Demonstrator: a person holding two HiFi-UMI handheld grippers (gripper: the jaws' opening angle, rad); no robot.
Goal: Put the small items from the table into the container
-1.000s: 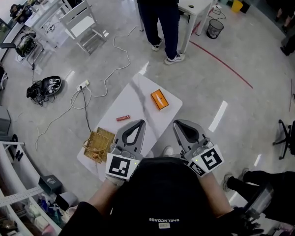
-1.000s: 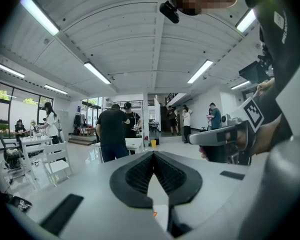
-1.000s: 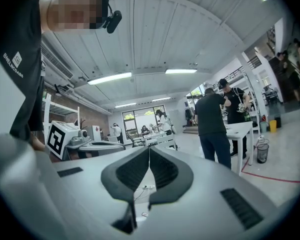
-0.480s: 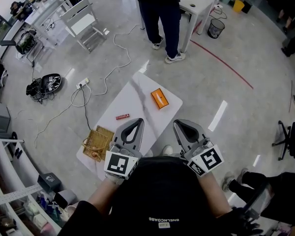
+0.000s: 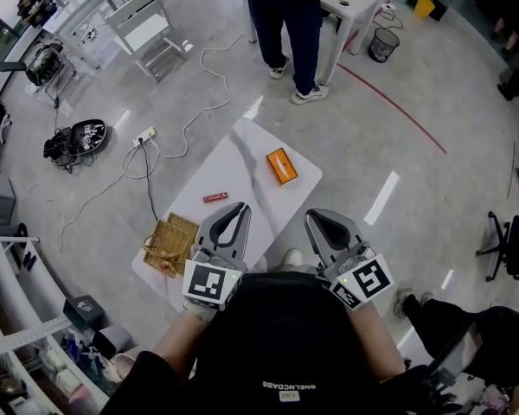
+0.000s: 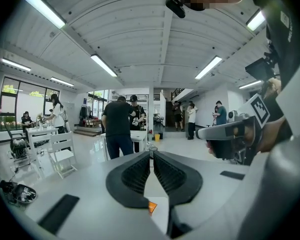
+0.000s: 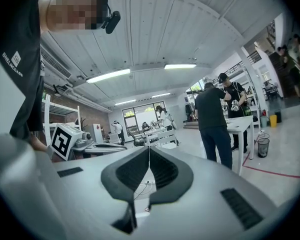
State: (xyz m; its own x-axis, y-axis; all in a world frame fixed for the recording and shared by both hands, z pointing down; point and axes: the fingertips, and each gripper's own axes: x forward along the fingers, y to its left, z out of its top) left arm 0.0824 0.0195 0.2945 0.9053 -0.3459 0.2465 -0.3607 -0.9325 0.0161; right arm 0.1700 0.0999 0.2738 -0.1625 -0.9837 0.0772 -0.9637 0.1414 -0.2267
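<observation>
Now shut and empty, my left gripper (image 5: 239,207) and right gripper (image 5: 317,217) hover at the table's (image 5: 242,167) near end; orange box (image 5: 281,166) and red bar (image 5: 214,197) lie mid-table, unpicked, the wicker container (image 5: 169,247) at its near-left corner, so opening and reaching likely come next.

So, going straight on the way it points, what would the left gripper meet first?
Probably the white tabletop near the orange rectangular box; the left gripper tilts slightly down, but depth is unclear.

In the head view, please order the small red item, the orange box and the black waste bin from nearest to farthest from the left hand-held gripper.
1. Small red item, on the table, just left of the left hand-held gripper.
2. Orange box, near the table's far end.
3. Black waste bin, far off, upper right.
</observation>
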